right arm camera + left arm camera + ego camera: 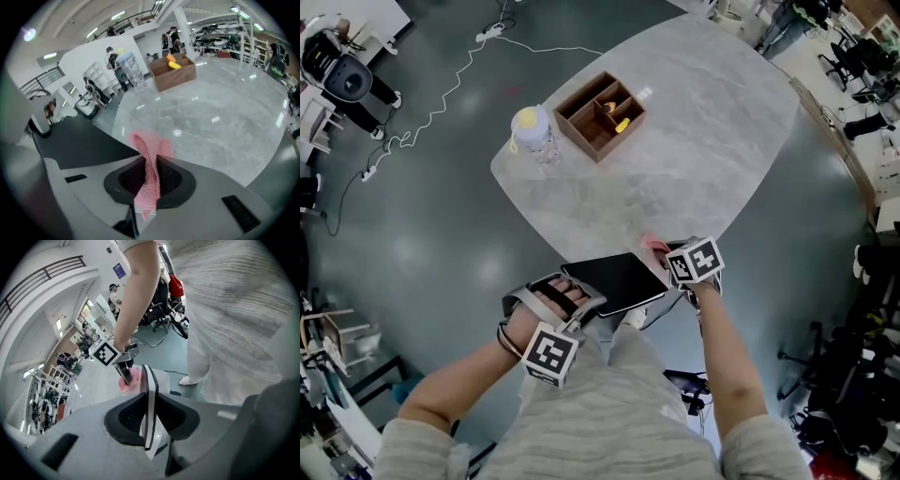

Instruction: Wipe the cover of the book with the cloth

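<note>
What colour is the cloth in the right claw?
Pink. The cloth shows best in the right gripper view.

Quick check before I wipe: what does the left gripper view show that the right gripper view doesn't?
Only the left gripper view: the book seen edge-on, clamped between the left gripper's jaws, the right gripper seen from outside, and the person's arm.

Only the right gripper view: the cloth pinched in that gripper's own jaws, the face of the book's dark cover, and the wooden box and bottle across the table.

Both: the book, the pink cloth close beside it, and the grey table.
</note>
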Available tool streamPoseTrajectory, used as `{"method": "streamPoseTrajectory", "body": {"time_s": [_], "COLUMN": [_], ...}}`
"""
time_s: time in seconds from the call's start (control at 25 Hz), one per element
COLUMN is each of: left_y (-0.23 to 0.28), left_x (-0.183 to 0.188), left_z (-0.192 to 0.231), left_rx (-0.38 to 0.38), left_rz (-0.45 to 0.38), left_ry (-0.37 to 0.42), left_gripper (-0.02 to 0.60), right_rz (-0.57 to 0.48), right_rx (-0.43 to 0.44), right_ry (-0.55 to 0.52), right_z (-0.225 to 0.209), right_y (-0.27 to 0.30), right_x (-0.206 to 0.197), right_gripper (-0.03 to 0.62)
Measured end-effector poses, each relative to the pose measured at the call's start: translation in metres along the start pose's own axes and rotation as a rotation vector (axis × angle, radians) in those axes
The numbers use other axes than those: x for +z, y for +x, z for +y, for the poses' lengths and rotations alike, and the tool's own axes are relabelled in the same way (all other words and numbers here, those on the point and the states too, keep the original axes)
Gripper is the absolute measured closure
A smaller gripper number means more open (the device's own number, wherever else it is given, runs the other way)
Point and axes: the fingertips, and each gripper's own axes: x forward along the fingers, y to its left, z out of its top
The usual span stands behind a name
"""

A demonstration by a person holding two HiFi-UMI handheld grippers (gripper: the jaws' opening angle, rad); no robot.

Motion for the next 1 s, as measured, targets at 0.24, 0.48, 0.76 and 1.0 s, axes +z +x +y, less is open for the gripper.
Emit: {"method": "streamPoseTrajectory", "body": {"time_s": [0.24,0.48,0.76,1.0], "left_y": [-0.003,-0.004,-0.011,-0.011], "left_x": [-0.004,-0.022,-0.063,-0.08], "left_z": [0.023,0.051,0.086,0.094], "left_rx": [0.015,0.049,0.088,0.165], "left_rz": [-0.059,-0.135,-0.278,-0.324], "left_ry": [-0.212,-0.609,-1.21,-1.396], "left_gripper": [0.501,0.502,0.502,0.502], "right_rz": [-0.351,-0.618,-0.778,-0.852], "right_rx": [0.086,0.085,0.088,0.077], "right_ry": [0.099,0.166,0.21,0.131], "right_z": [0.026,0.05,0.074,0.111], "right_y": [-0.078,-0.141,-0.167,-0.153], "right_x": [0.053,0.071,0.062,0.07], "right_gripper": [0.548,0.548,0.548,0.548]}}
